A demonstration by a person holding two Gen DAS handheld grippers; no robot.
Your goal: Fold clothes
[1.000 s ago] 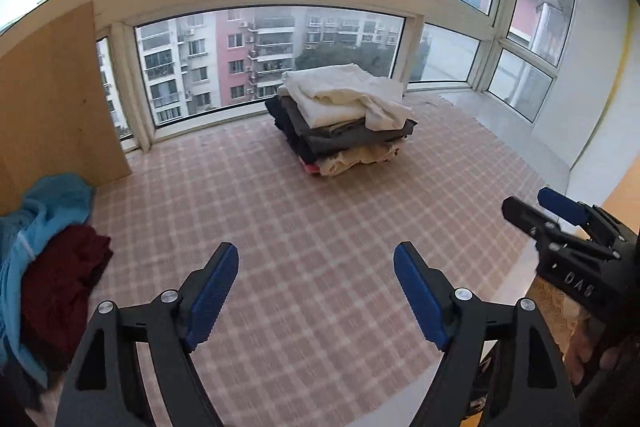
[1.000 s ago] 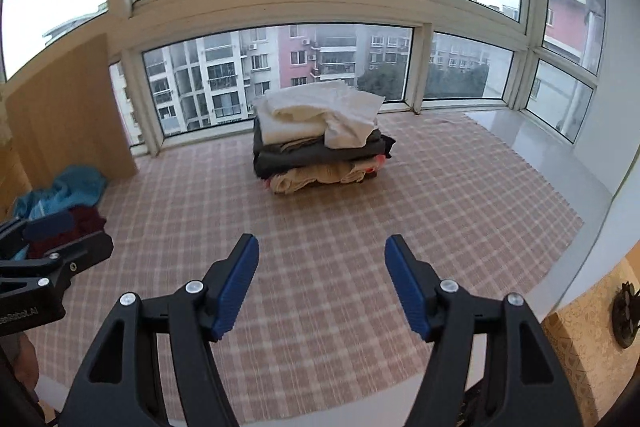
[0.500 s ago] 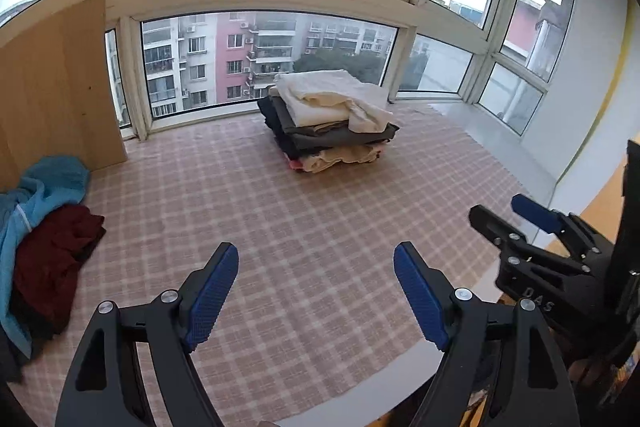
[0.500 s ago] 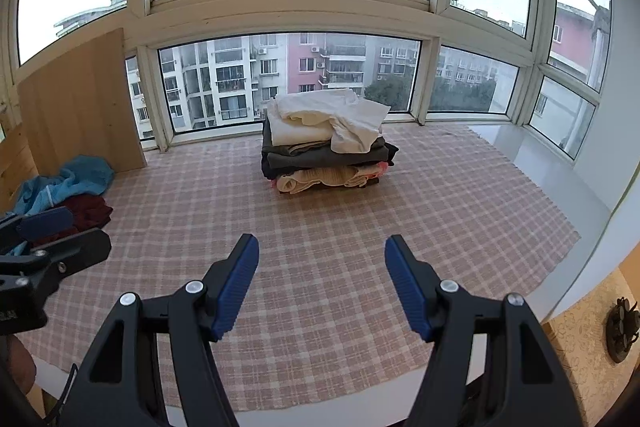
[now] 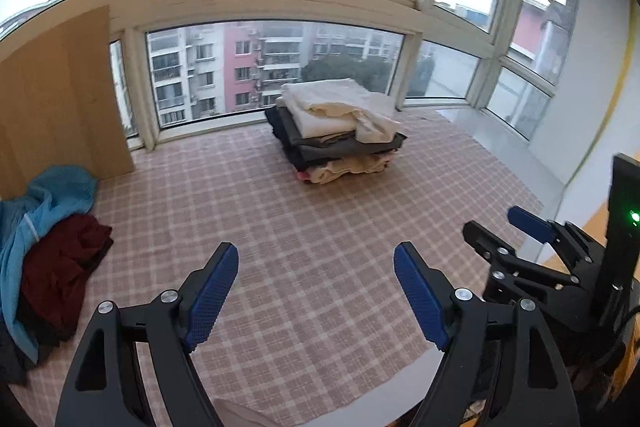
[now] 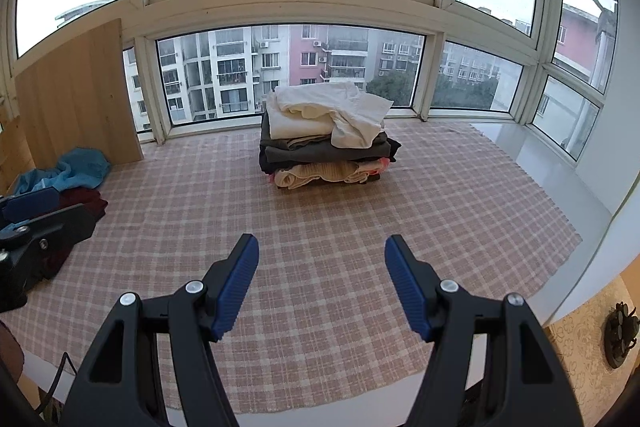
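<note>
Both grippers are just hanging over the near edge of the surface with nothing in them. Left gripper (image 5: 316, 291) has its blue pads spread wide, and the right gripper (image 6: 322, 283) is spread about the same. Each one shows up at the edge of the other's camera, so they're side by side but apart.

Straight ahead of both, well past the fingertips, sits the stack of folded clothes (image 6: 326, 135), right up against the window (image 6: 288, 67). A cream piece (image 5: 340, 111) is on top, a bit rumpled, with dark grey layers under it and something beige and pink at the bottom.

Off to the left of the left gripper there's the unfolded pile (image 5: 48, 247): a light blue garment (image 5: 60, 195) draped around a dark red one (image 5: 60, 267). Everything lies on the pink checked cloth (image 6: 320, 227) covering the surface. A wooden board (image 5: 60, 99) stands behind the pile.
</note>
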